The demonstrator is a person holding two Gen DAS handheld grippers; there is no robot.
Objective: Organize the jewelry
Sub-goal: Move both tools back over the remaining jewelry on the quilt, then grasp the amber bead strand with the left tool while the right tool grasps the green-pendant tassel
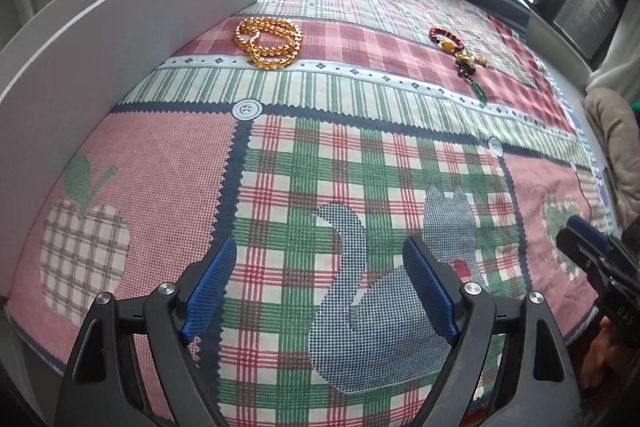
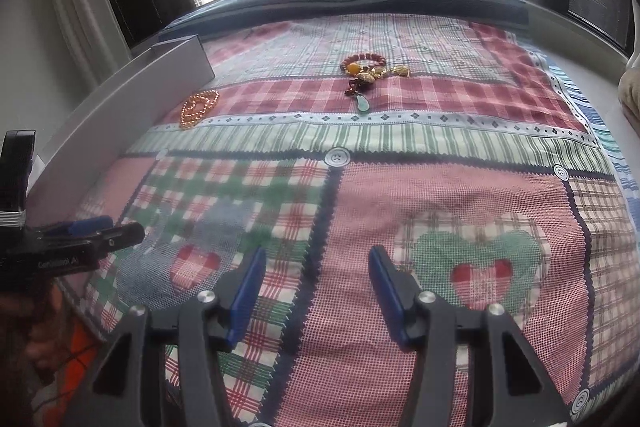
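Note:
A coil of amber-yellow beads (image 1: 269, 41) (image 2: 199, 107) lies on the patchwork cloth beside the long grey box (image 1: 120, 27) (image 2: 120, 107). Further right lies a dark red bead bracelet (image 1: 460, 51) (image 2: 366, 69) with gold charms and a green pendant. My left gripper (image 1: 320, 259) hovers open over the green-and-red plaid patch, well short of the beads, with nothing between its blue pads. My right gripper (image 2: 318, 267) is also open and empty, above the pink patch near the front edge. Each gripper shows at the other view's side edge: the right gripper's fingers (image 1: 588, 239) and the left gripper's fingers (image 2: 96, 231).
The patchwork cloth (image 1: 360, 167) (image 2: 400, 187) covers the table. The grey box wall runs along the left side. A window with high-rise buildings stands behind the far edge. A beige cushion (image 1: 612, 131) sits at the right. A hand (image 2: 36, 327) shows at lower left.

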